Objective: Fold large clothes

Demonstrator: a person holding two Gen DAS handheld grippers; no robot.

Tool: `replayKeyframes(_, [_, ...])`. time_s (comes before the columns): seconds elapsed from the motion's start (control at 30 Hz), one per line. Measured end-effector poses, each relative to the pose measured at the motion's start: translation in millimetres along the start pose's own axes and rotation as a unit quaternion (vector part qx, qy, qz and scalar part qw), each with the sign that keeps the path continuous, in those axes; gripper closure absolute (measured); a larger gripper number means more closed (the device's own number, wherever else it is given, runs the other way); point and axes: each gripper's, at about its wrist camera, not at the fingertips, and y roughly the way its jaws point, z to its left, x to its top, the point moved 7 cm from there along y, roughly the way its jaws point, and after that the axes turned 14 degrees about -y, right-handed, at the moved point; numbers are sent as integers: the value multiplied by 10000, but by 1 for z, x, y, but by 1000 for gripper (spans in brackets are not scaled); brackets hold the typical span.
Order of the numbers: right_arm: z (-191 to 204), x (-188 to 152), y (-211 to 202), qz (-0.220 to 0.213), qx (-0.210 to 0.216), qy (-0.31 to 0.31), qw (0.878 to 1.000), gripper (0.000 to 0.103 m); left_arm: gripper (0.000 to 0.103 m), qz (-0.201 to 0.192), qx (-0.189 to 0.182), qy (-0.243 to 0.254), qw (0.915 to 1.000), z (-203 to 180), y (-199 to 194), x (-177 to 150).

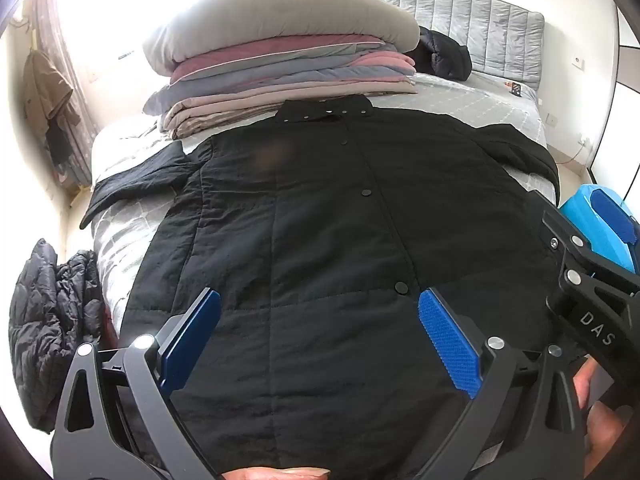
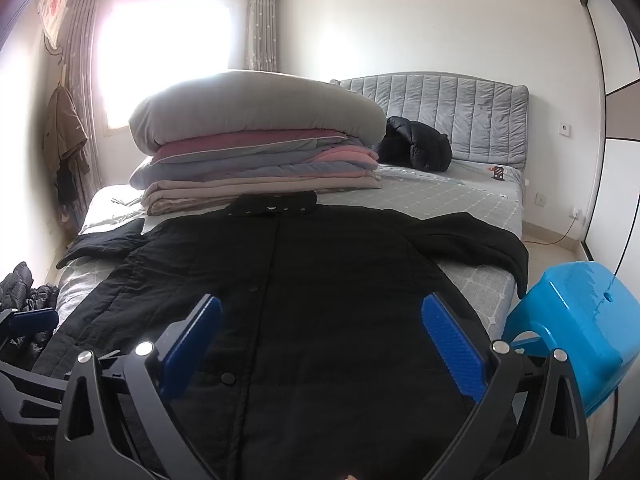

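A long black quilted coat point(image 1: 320, 208) lies flat, front up and snapped shut, on the grey bed point(image 1: 480, 108), collar toward the far end, sleeves spread out to both sides. It also shows in the right wrist view point(image 2: 320, 280). My left gripper point(image 1: 318, 300) is open and empty, hovering over the coat's lower half. My right gripper point(image 2: 322, 306) is open and empty over the coat's lower part, to the right of the left one; its body shows in the left wrist view point(image 1: 588, 280).
A stack of folded quilts point(image 2: 256, 148) sits on the bed beyond the collar. A black puffer jacket point(image 2: 420, 146) lies by the headboard. A blue plastic stool point(image 2: 576, 328) stands right of the bed. A dark jacket point(image 1: 44, 320) is heaped on the floor at left.
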Motion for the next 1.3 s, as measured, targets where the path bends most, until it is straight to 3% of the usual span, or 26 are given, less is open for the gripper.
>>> replayKeyframes(1.03, [0, 0, 1, 42, 0, -19, 10000, 5, 7, 80, -28, -48, 10000, 6, 7, -10])
replayKeyframes(1.2, [2, -1, 3, 44, -60, -51, 10000, 5, 7, 3, -13, -140, 9999, 14, 12, -8])
replayKeyframes(1.3, [10, 3, -1, -31, -53, -72, 10000, 5, 7, -221, 202, -340, 9990, 26, 18, -5])
